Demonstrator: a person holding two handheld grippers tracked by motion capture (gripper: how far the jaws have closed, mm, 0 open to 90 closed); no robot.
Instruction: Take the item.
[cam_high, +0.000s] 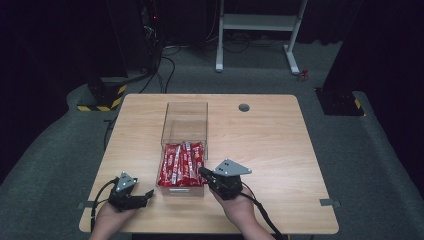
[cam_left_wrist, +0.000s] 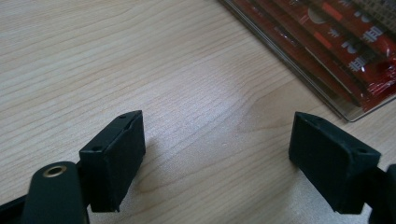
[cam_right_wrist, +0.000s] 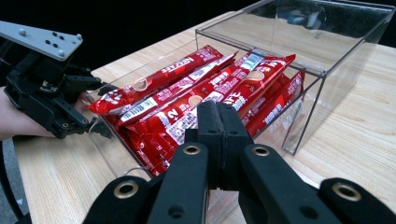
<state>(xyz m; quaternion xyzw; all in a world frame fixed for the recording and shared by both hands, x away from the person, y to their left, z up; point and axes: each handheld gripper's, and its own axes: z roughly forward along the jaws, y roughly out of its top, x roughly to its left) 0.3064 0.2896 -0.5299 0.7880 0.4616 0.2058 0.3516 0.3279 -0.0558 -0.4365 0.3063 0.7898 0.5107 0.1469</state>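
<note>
A clear plastic drawer (cam_high: 166, 190) stands pulled out of its clear box (cam_high: 185, 122) at the table's middle, packed with several red snack packets (cam_high: 182, 165) (cam_right_wrist: 196, 93). My right gripper (cam_high: 202, 171) (cam_right_wrist: 218, 122) is shut with nothing between its jaws, its tip just over the drawer's near right corner above the packets. My left gripper (cam_high: 148, 194) (cam_left_wrist: 217, 154) rests open on the bare wood left of the drawer's front, and it appears again in the right gripper view (cam_right_wrist: 100, 109). A corner of the drawer with packets (cam_left_wrist: 345, 51) lies beyond its jaws.
The wooden table (cam_high: 280, 150) has a round cable hole (cam_high: 244, 107) at the back. Bare wood lies right of the box and along the front edge. Beyond the table are a white desk frame (cam_high: 257, 30), cables and a hazard-striped base (cam_high: 102, 97).
</note>
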